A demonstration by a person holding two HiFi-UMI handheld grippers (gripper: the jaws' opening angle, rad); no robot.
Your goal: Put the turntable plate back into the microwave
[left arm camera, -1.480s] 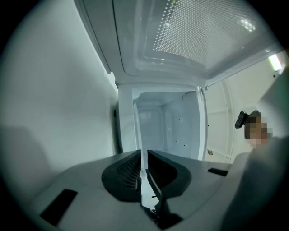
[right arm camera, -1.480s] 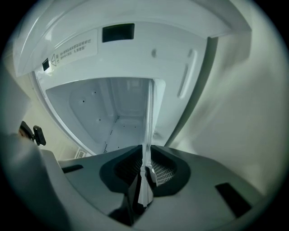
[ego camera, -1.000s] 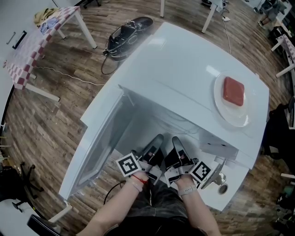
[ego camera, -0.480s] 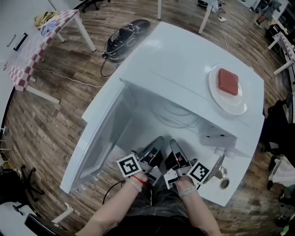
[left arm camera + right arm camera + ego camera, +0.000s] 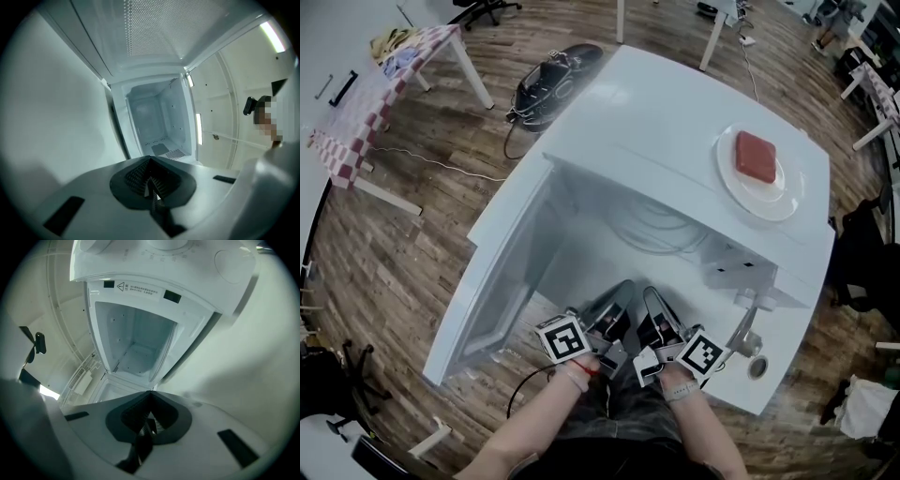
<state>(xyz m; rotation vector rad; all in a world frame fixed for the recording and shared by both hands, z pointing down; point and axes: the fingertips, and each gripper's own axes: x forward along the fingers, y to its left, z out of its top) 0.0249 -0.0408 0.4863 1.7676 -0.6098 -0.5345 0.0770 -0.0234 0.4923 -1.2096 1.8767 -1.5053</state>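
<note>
A white microwave [image 5: 675, 122] stands below me with its door [image 5: 502, 281] swung open to the left. Its bare cavity [image 5: 157, 119] shows in the left gripper view, and the cavity [image 5: 136, 345] also shows in the right gripper view. On the microwave's top, at the right, lies a round white plate [image 5: 783, 202] with a red block [image 5: 756, 157] on it. My left gripper [image 5: 619, 295] and right gripper [image 5: 652, 300] hover side by side before the opening, close to my body. Each pair of jaws is shut with nothing between them, as the left gripper [image 5: 151, 180] and right gripper [image 5: 149, 420] show in their own views.
The control panel with its knob [image 5: 750, 342] is right of the opening. A black bag [image 5: 553, 75] lies on the wooden floor behind the microwave. A table with a checked cloth [image 5: 370, 89] stands at the far left. A black cable [image 5: 525, 394] loops by my left wrist.
My head view has shifted a little, so the plate sits higher and further left in frame. Both grippers stay shut in nearly the same place before the opening.
</note>
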